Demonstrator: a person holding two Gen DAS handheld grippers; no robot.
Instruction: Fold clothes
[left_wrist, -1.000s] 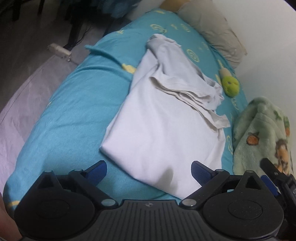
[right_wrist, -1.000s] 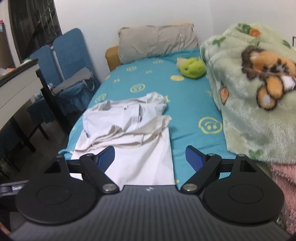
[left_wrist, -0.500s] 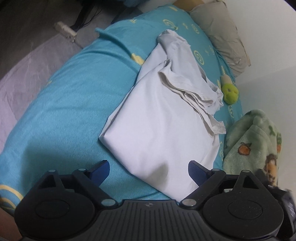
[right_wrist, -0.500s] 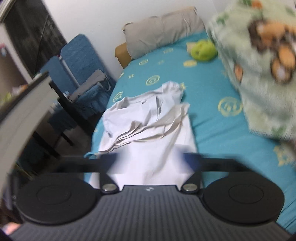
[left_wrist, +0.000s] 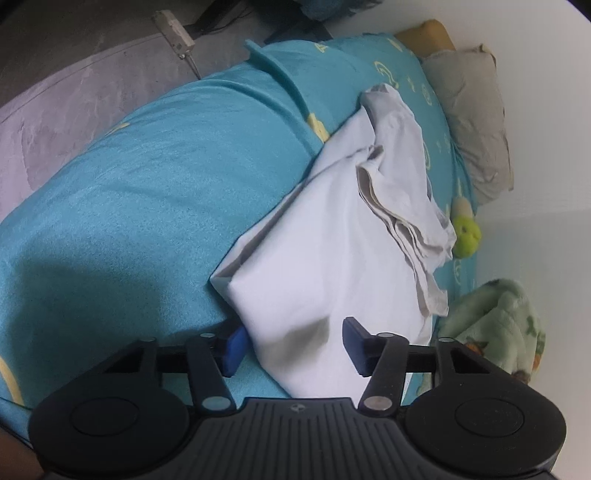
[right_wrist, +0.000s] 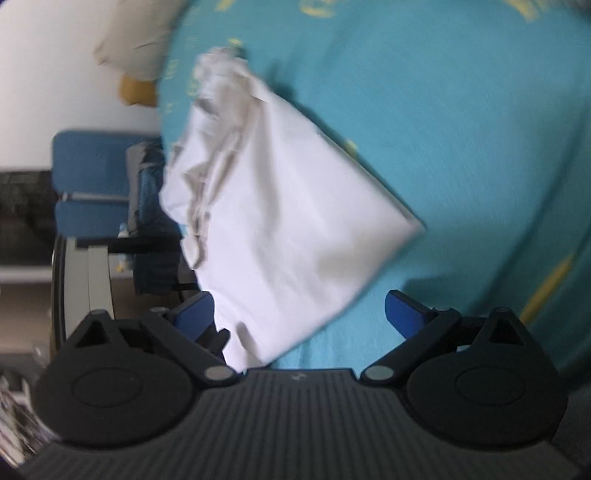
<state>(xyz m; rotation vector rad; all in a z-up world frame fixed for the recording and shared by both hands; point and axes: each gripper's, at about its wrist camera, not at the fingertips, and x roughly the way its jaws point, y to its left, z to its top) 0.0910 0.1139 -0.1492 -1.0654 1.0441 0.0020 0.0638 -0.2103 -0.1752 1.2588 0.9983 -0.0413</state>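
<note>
Presently the white cotton shirt (left_wrist: 332, 258) lies on the turquoise-sheeted bed (left_wrist: 129, 206), long axis running away; left tool (left_wrist: 291, 347) straddles its near hem, nearer; right tool (right_wrist: 299, 314) likewise, both spread apart.

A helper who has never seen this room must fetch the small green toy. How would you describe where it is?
Start at the bed's turquoise sheet and its grey pillow by the white wall. Just below that pillow, beside the white garment, lies a round lime-green plush toy, far brighter than the pale green blanket.
</note>
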